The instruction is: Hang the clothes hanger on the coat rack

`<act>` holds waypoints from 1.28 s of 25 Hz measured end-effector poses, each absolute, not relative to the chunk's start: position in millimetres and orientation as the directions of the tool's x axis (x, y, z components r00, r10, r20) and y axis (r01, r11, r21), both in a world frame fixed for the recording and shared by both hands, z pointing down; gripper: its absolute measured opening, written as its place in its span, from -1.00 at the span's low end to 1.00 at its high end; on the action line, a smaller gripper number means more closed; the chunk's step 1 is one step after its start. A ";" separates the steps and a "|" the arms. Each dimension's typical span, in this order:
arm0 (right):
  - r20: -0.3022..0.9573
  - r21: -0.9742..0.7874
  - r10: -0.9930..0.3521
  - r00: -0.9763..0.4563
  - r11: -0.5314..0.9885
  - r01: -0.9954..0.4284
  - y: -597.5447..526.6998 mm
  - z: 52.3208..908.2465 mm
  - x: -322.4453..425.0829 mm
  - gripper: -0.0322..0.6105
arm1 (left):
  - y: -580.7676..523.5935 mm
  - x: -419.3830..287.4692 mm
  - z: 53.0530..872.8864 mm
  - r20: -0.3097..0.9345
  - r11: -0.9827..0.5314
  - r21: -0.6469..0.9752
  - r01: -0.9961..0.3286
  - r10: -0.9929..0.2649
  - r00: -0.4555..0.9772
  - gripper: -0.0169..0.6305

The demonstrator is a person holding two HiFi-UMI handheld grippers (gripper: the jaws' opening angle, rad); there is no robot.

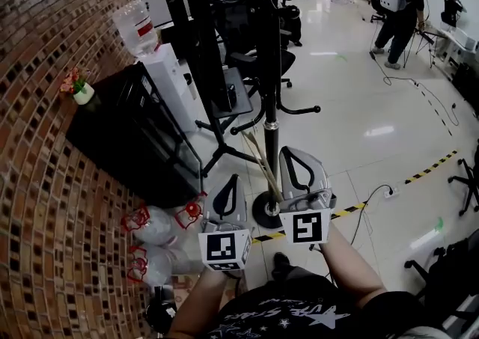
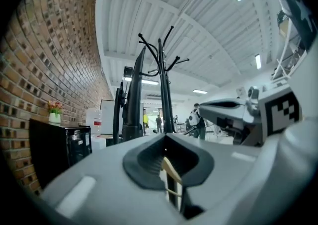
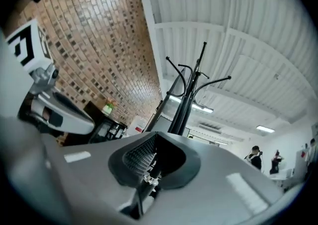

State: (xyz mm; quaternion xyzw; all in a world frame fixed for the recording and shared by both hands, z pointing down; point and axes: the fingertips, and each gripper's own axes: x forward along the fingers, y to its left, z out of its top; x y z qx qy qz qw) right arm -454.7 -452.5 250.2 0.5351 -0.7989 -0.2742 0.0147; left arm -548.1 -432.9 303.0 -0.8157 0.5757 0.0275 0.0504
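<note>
Where the black coat rack (image 1: pixel 266 68) rises through the centre of the head view, we see both grippers low in frame (side by side). The left gripper (image 2: pixel 165 139) is clamped on the wooden clothes hanger (image 1: pixel 262 164), which slants just before the pole (image 1: pixel 269 143); the right gripper (image 3: pixel 155 137) pinches what looks like its metal hook neck (image 3: pixel 149 179).

Head view – from above person's chest, tilted steeply down; floor (image 1: pixel 389 128) fills most of frame, left tool (image 1: pixel 227 194) and right tool (image 1: pixel 301 169) close below lens. Left gripper view – sits just behind own jaws, faces roughly level, ceiling (image 2: pixel 149 15) overhead. Right gripper view – same seat, tipped higher, canted. All three share coat rack (image 1: pixel 268 68), brick wall (image 1: pixel 45 105), black cabinet (image 1: pixel 127 135); rack near in each.
</note>
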 end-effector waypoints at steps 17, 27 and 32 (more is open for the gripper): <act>-0.062 0.137 -0.871 -0.488 0.477 -0.868 -424.1 295.2 -459.5 -0.88 | -418.4 -536.9 323.4 -0.056 -0.369 0.041 -0.928 -0.929 0.367 -0.93; -0.047 0.149 -0.840 -0.541 0.529 -0.835 -438.2 292.2 -441.0 -0.88 | -429.1 -516.1 312.5 -0.071 -0.349 0.044 -0.936 -0.936 0.345 -0.93; -0.041 0.128 -0.819 -0.572 0.563 -0.816 -439.4 294.1 -436.7 -0.88 | -426.5 -506.5 315.8 -0.063 -0.350 0.044 -0.936 -0.936 0.347 -0.93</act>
